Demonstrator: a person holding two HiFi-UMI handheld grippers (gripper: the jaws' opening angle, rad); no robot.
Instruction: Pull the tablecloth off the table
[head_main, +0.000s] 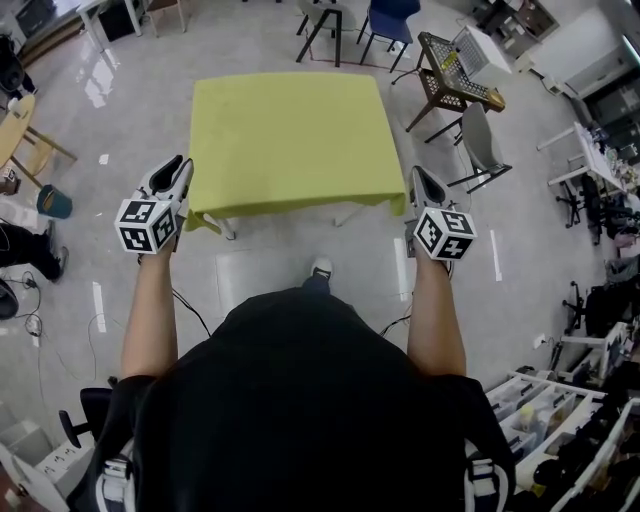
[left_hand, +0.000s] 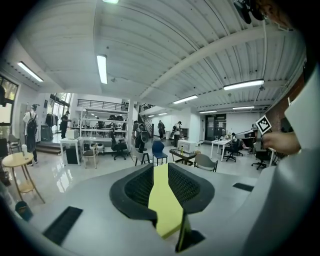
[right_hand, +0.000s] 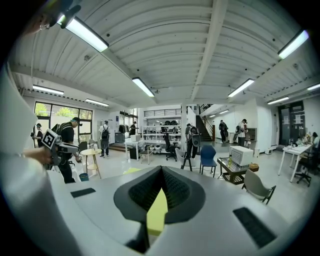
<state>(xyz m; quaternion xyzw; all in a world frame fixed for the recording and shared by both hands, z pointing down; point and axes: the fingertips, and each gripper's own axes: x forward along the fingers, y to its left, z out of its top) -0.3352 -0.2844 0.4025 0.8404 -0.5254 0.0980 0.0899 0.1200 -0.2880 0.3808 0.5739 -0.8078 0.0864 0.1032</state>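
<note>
The tablecloth (head_main: 290, 135) lay spread over the whole top of the square table (head_main: 229, 229), its near edge hanging a little over the side closest to the person. The 2 grippers stood at the 2 near corners. The left gripper (head_main: 180, 172) was at the near-left corner, where the fabric bunched and drooped; its own view showed the jaws pinching a fairly thick yellow fold that ran between the pads and hung out below them. The right gripper (head_main: 419, 182) was at the near-right corner, its jaws pressed almost together on a thinner strip of the same cloth. Both pointed slightly downward toward the far edge. In my judgement the gripping step was done and the pull itself was at its start, since no part of the table top was bare. The next move would call for drawing both grippers back toward the body together and at an even rate, so that the cloth slid off square and did not skew toward 1 corner. The person's foot (head_main: 321, 268) was just beside the near edge, so a step back would probably be needed.
</note>
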